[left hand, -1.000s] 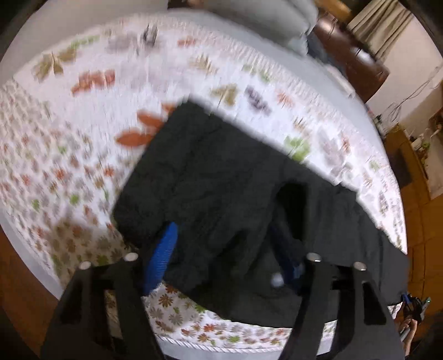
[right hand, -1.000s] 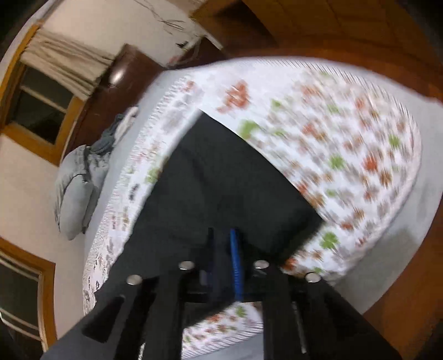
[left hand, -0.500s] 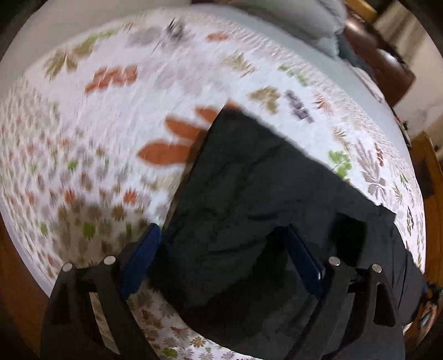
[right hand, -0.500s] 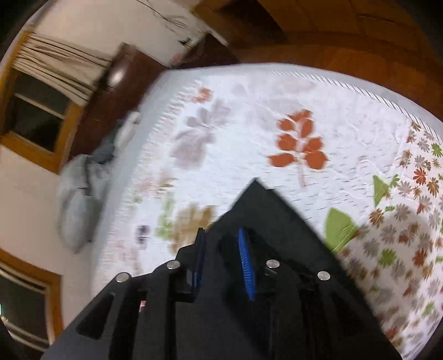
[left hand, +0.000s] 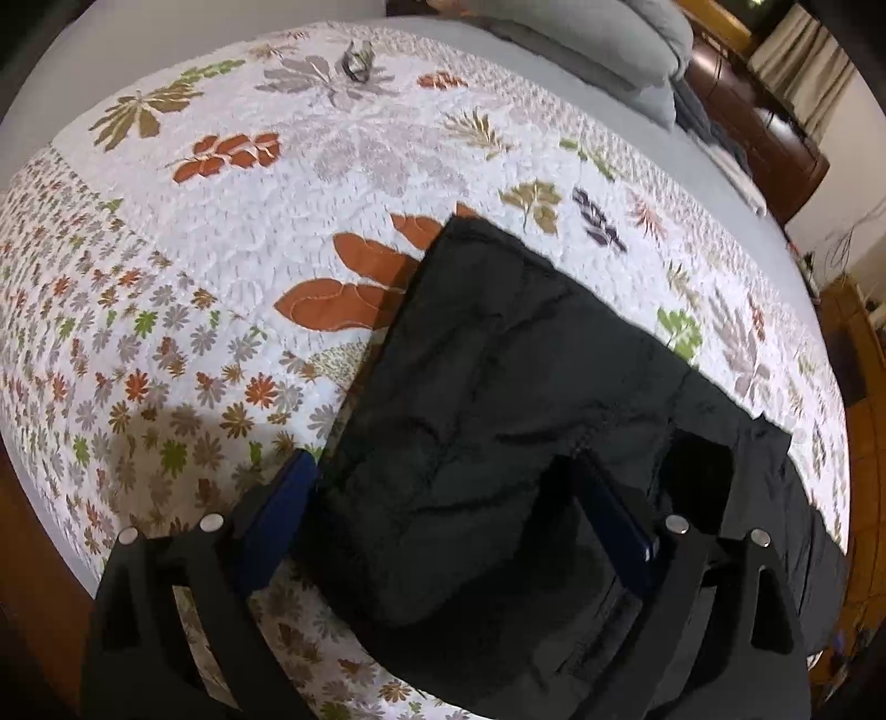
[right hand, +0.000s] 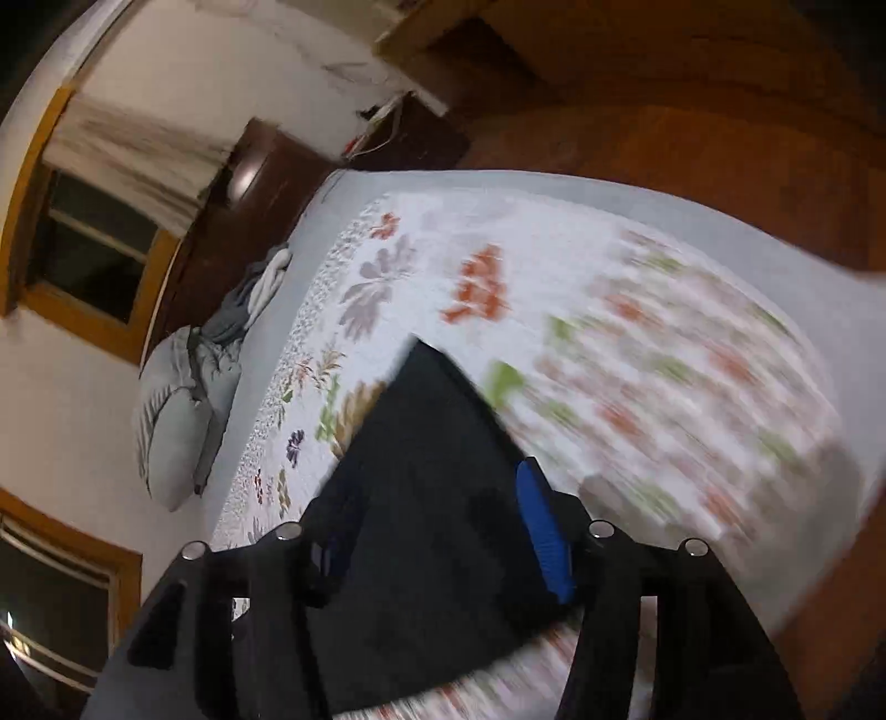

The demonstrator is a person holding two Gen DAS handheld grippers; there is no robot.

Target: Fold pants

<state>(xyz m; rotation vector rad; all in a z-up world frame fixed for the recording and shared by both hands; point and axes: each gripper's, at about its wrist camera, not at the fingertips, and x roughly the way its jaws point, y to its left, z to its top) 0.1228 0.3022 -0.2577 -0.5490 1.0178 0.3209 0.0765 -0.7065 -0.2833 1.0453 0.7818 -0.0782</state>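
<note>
Black pants [left hand: 498,399] lie folded on a floral quilt [left hand: 221,232]; the folded part is a dark slab reaching toward the far corner, with more cloth trailing right. My left gripper [left hand: 454,515] is open, its blue-padded fingers [left hand: 282,498] spread over the near edge of the pants, with no cloth between them. In the right wrist view the pants [right hand: 421,443] show as a dark slab on the quilt [right hand: 637,343]. My right gripper [right hand: 437,526] is open above the cloth, with nothing between its blue pads [right hand: 540,526].
A grey pillow [left hand: 626,39] and dark wooden furniture [left hand: 764,127] stand beyond the bed. The right wrist view shows a pillow [right hand: 177,410], a window with curtain [right hand: 105,221] and wooden floor [right hand: 720,127]. The quilt's edge is close below both grippers.
The right gripper was shut on a pants edge, carried it across, and has opened and let it go. The left gripper stayed open and moved over the folded pants.
</note>
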